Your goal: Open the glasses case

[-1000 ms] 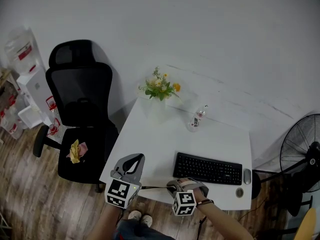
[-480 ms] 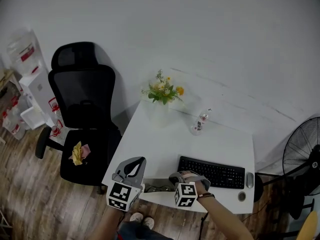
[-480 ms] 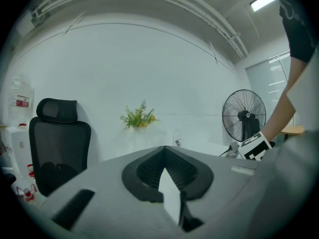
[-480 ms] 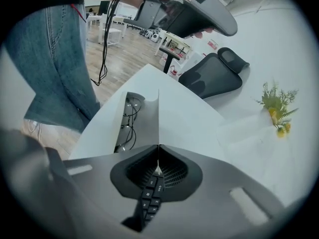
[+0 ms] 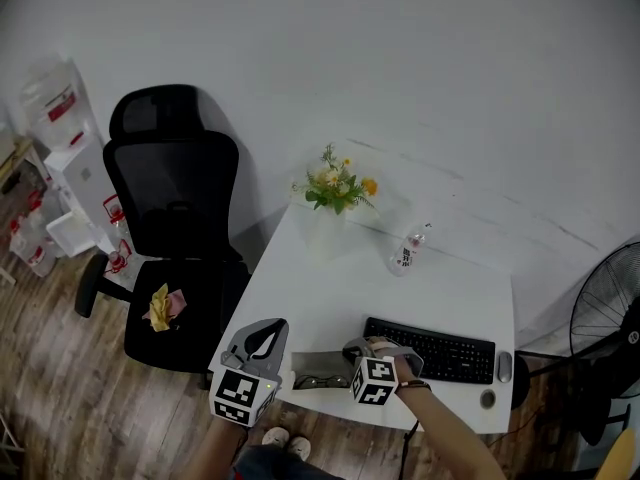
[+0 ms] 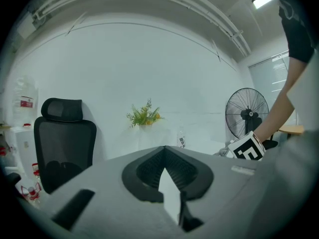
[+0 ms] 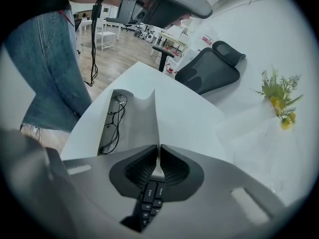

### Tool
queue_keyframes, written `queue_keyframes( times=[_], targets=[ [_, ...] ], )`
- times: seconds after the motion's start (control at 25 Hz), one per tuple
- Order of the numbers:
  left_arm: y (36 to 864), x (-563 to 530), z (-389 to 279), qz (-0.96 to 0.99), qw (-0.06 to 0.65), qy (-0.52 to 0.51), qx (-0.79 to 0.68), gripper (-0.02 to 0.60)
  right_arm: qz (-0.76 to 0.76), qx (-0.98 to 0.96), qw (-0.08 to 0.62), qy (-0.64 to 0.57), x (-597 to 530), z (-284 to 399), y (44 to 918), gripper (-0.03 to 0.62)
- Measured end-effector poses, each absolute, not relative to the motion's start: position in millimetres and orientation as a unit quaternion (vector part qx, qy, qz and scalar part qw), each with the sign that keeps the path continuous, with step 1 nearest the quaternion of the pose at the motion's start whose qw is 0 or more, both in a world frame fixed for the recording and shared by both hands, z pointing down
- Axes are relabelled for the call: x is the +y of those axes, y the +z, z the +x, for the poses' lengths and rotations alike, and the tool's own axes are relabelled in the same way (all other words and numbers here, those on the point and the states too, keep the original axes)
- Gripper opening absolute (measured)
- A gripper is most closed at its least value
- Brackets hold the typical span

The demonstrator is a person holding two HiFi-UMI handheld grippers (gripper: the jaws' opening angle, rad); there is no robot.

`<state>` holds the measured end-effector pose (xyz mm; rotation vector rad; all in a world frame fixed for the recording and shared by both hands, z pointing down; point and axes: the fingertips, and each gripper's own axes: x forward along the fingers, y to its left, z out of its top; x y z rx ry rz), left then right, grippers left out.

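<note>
In the head view a white counter (image 5: pixel 330 288) stands against a pale wall (image 5: pixel 400 68), with wood floor (image 5: pixel 60 388) around it. A black office chair (image 5: pixel 175 238) sits at the counter's 9 o'clock with something yellow (image 5: pixel 157 305) on its seat, and a fan (image 5: pixel 610 338) stands at 3 o'clock. A vase of flowers (image 5: pixel 338 186) is at the counter's 12 o'clock edge, with a small bottle (image 5: pixel 407 250) beside it toward 2 o'clock. A keyboard (image 5: pixel 430 348) and mouse (image 5: pixel 503 367) lie toward 4 o'clock. The glasses case (image 5: pixel 318 368) lies open at the 6 o'clock edge with glasses (image 5: pixel 320 380) in it, between the left tool (image 5: pixel 265 326) and the right tool (image 5: pixel 349 351). In the left gripper view the left tool (image 6: pixel 163 148) is pressed together at its tips on nothing, lifted and facing the chair (image 6: pixel 62 143), flowers (image 6: pixel 143 115), bottle (image 6: pixel 181 139) and fan (image 6: pixel 246 111). In the right gripper view the right tool (image 7: pixel 158 148) pinches the raised lid of the glasses case (image 7: pixel 134 123). The glasses (image 7: pixel 112 126) lie in the open tray at 10 o'clock from the tips, keyboard (image 7: pixel 147 198) keys show below, and the chair (image 7: pixel 209 71) and floor (image 7: pixel 114 49) lie beyond the counter (image 7: pixel 184 113).
</note>
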<state>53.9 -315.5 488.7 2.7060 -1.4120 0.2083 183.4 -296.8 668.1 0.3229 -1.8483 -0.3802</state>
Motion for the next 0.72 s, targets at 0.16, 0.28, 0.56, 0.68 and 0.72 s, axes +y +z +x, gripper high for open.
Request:
queue_keyframes(
  times=[0.16, 0.28, 0.56, 0.68, 0.72],
  targets=[
    [488.6, -316.3, 55.4, 0.885, 0.041, 0.068, -0.459, 0.008, 0.139, -0.790, 0.574, -0.164, -295.5, 182.6, 667.0, 0.035],
    [489.1, -315.3, 59.9, 0.888, 0.041, 0.067, -0.454, 0.008, 0.144, -0.792, 0.570, -0.166, -293.5, 182.7, 664.7, 0.037],
    [486.1, -314.9, 70.6, 0.893, 0.038, 0.064, -0.444, 0.008, 0.170, -0.808, 0.541, -0.158, -285.3, 182.5, 643.5, 0.031],
    [484.2, -315.4, 76.2, 0.896, 0.037, 0.061, -0.439, 0.008, 0.214, -0.832, 0.495, -0.133, -283.5, 181.4, 619.2, 0.023],
    [483.2, -315.6, 78.4, 0.897, 0.036, 0.060, -0.436, 0.008, 0.235, -0.840, 0.474, -0.122, -283.9, 182.4, 609.5, 0.020]
  ],
)
